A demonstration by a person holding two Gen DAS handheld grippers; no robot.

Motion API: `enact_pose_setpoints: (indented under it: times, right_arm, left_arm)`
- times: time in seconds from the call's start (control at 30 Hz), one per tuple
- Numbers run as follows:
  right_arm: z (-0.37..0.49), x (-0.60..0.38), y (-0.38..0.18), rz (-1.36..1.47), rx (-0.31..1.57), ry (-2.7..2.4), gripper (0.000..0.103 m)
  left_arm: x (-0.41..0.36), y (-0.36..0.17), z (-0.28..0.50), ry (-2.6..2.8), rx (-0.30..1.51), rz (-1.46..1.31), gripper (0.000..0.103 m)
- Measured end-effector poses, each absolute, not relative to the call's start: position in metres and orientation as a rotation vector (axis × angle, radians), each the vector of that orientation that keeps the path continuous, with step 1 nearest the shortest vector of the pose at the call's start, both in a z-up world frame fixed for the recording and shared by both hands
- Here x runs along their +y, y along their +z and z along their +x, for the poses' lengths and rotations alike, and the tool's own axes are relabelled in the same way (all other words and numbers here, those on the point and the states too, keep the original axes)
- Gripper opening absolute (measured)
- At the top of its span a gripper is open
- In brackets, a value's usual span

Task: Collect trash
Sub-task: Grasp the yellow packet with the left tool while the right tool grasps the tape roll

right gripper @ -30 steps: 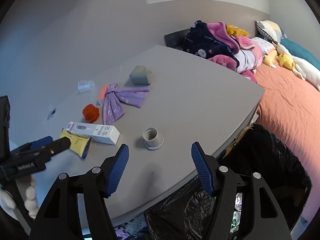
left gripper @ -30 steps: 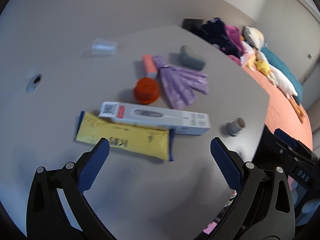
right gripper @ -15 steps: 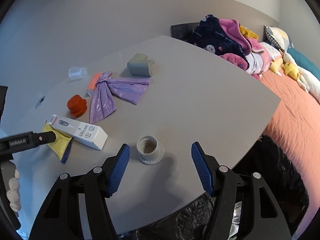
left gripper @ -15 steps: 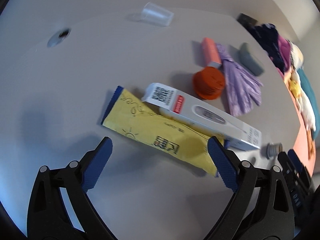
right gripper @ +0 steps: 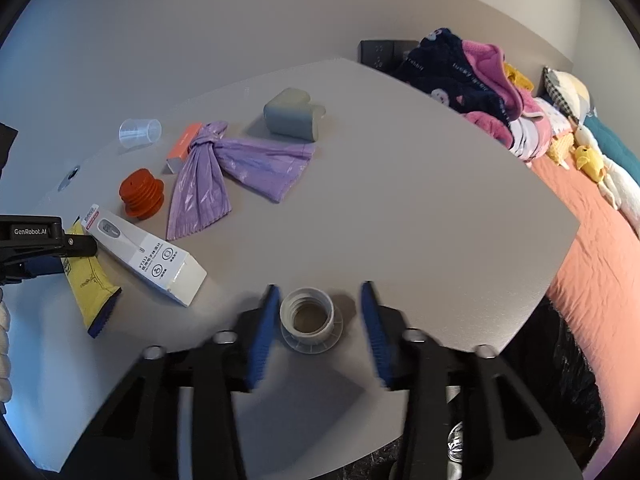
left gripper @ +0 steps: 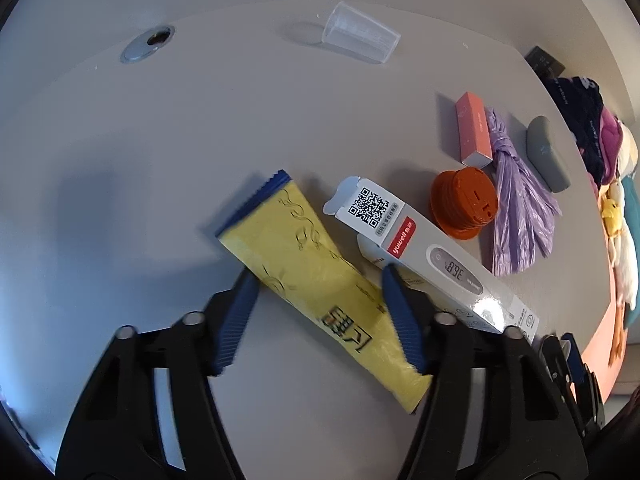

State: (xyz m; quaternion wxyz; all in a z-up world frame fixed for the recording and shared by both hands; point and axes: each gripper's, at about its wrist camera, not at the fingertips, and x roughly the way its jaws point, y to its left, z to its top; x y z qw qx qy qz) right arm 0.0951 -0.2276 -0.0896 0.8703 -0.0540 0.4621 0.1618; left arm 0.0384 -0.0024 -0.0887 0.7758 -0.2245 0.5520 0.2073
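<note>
On a grey counter (right gripper: 400, 200), the left hand-held gripper (left gripper: 316, 280) is spread around a yellow snack wrapper (left gripper: 320, 276), one blue pad on each long edge; whether the pads touch it cannot be told. Just beside the wrapper lies a white thermometer box (left gripper: 432, 264). The left wrist view alone makes out the box's QR code and printed "36.8", along with an orange ribbed plug (left gripper: 464, 204), a pink carton (left gripper: 474, 128), a knotted purple plastic bag (left gripper: 516, 200) and a clear measuring cup (left gripper: 360, 34) on its side. The right wrist view alone shows the right hand-held gripper (right gripper: 318, 314), spread on either side of a white threaded bottle neck (right gripper: 310, 314), apart from both pads. It also shows a black trash bag (right gripper: 560, 360) past the counter's edge, beside an orange-covered bed (right gripper: 592, 260)
</note>
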Motion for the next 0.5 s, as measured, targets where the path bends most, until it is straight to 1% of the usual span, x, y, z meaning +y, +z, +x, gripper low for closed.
enact_pose_setpoints:
  times: [0.03,0.07,0.1,0.2,0.23,0.5]
  right_arm:
    - [0.095,-0.228,-0.089,-0.115,0.963,0.335,0.031]
    - [0.094,-0.227,-0.09,-0.115,0.964,0.336,0.031]
    - [0.094,-0.228,-0.089,-0.111,0.968,0.341,0.031]
    - [0.092,-0.231,-0.088,-0.083,0.975,0.35,0.031]
    - [0.091,-0.232,-0.087,-0.073,0.977,0.354,0.031]
    - [0.078,-0.241,-0.07,0.009,0.966,0.372,0.031]
  left_arm:
    - [-0.003,-0.089,0.037,0.452,1.189,-0.473,0.045]
    - [-0.005,-0.088,0.035,0.454,1.178,-0.449,0.041]
    - [-0.006,-0.088,0.038,0.448,1.172,-0.441,0.035]
    - [-0.006,-0.088,0.031,0.392,1.154,-0.47,0.024]
    - [-0.006,-0.087,0.029,0.375,1.153,-0.484,0.022]
    - [-0.006,-0.069,0.012,0.305,1.106,-0.461,0.018]
